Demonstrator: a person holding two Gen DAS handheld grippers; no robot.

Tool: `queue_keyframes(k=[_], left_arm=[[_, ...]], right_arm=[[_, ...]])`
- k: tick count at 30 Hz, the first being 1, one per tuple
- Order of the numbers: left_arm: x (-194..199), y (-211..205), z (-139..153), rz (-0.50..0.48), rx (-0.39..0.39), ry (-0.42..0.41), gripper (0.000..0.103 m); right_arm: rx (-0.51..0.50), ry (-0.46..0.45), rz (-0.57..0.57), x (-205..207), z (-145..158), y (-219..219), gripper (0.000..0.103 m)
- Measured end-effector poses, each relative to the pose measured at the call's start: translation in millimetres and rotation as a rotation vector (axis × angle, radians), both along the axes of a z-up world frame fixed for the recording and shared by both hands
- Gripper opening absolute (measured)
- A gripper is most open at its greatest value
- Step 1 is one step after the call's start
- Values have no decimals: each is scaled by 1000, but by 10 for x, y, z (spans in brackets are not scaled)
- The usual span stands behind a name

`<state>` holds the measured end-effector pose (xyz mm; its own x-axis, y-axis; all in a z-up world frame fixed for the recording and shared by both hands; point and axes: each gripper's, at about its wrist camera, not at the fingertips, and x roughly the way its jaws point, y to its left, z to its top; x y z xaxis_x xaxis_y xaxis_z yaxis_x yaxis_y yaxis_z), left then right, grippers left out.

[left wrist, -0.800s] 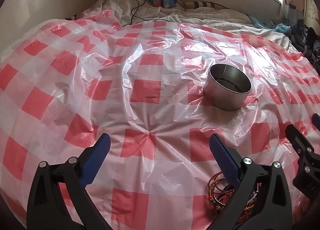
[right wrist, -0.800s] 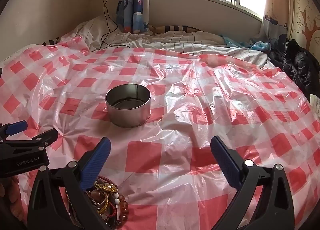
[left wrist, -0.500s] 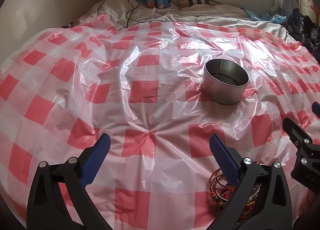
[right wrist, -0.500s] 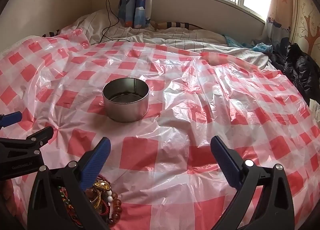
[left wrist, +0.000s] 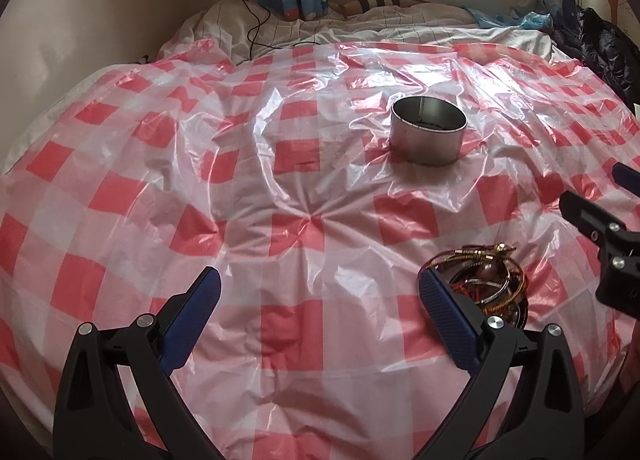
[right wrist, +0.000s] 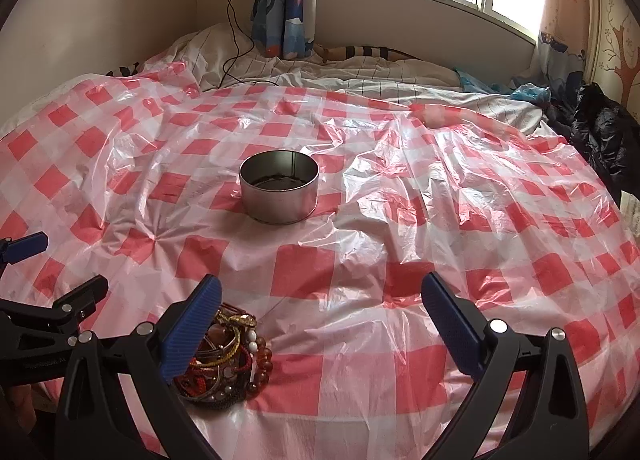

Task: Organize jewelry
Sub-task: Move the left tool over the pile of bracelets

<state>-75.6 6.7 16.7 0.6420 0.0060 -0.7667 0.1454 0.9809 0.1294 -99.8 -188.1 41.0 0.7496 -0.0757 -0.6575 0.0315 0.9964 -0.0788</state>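
A pile of bangles and bead bracelets (left wrist: 486, 280) lies on the red-checked plastic sheet, just right of my left gripper's right finger. The pile also shows in the right wrist view (right wrist: 224, 356), beside my right gripper's left finger. A round metal tin (left wrist: 428, 135) stands open farther out; it also shows in the right wrist view (right wrist: 279, 185). My left gripper (left wrist: 318, 296) is open and empty. My right gripper (right wrist: 320, 300) is open and empty. Each gripper shows at the edge of the other's view.
The checked sheet (right wrist: 400, 244) covers a bed and is wrinkled. White bedding, a black cable (right wrist: 232, 39) and a blue curtain lie at the back by the wall. Dark clothing (right wrist: 600, 131) is piled at the far right.
Both grippers have drawn back and risen a little. The jewelry pile shows more fully beside the fingers and the tin looks farther away. Both grippers stay open.
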Motion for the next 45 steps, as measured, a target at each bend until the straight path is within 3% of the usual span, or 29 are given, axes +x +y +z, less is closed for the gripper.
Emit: queue_keyframes(k=[9,32,45], left_arm=[[-172,-49,-175,-48,-18,25,95],[-194,-466,-260,-148,-21,47,95],[-240,-561,-259,-163,55,20,95]], right_arm=[[-54,-6,53,-93,47,84,96],[-18,50,33,-40,-62,-203,96],[16,66,54,-20,-105,-187,96]])
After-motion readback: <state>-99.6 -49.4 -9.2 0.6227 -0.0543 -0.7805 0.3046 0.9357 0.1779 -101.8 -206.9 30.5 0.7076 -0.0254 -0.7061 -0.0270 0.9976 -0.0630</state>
